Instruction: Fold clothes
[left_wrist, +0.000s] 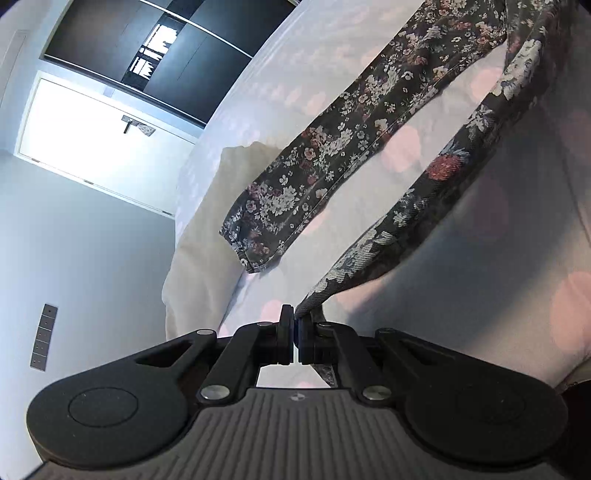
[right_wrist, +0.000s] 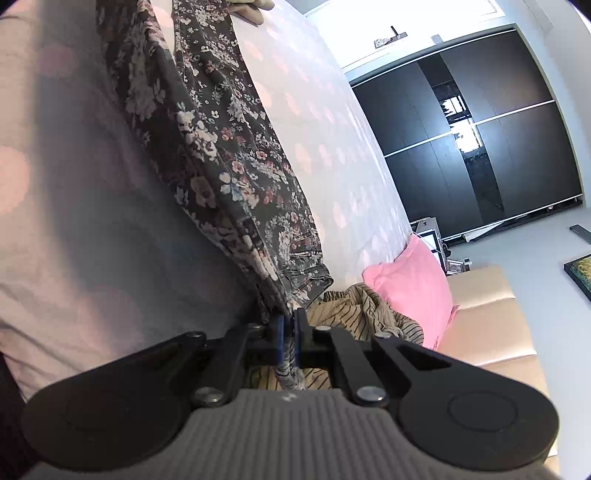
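- The left tongs (left_wrist: 295, 332) were clamped on the hem of one leg of the floral trousers (left_wrist: 332, 155), the cloth pinched between the closed pads and rising from them in a taut, narrow strip.
- The other trouser leg lay flat on the bed (left_wrist: 461, 258), its hemmed end (left_wrist: 251, 258) close to the cream pillow (left_wrist: 207, 236) and near the bed's edge toward the wall.
- The right tongs (right_wrist: 290, 328) were clamped on the waistband end of the same trousers (right_wrist: 221, 155) — a twist of fabric passed between the pads and hung out below them.
- In the right wrist view the trousers ran away from the tongs in a long band across the pink-spotted bedcover (right_wrist: 74, 221), with bare cover on either side of it.
- Just past the right tongs sat a heap of striped tan clothing (right_wrist: 362, 306), and beside it a pink cushion (right_wrist: 417, 288) at the bed's corner, against a beige padded bench (right_wrist: 491, 325).
- Beyond the bed the floor (right_wrist: 517, 251) lay open up to the dark sliding wardrobe (right_wrist: 480, 129) — a framed picture (right_wrist: 580, 273) lay on it near the frame's right edge.
- In the left wrist view a white door (left_wrist: 96, 140) and a plain wall stood beyond the pillow side of the bed.
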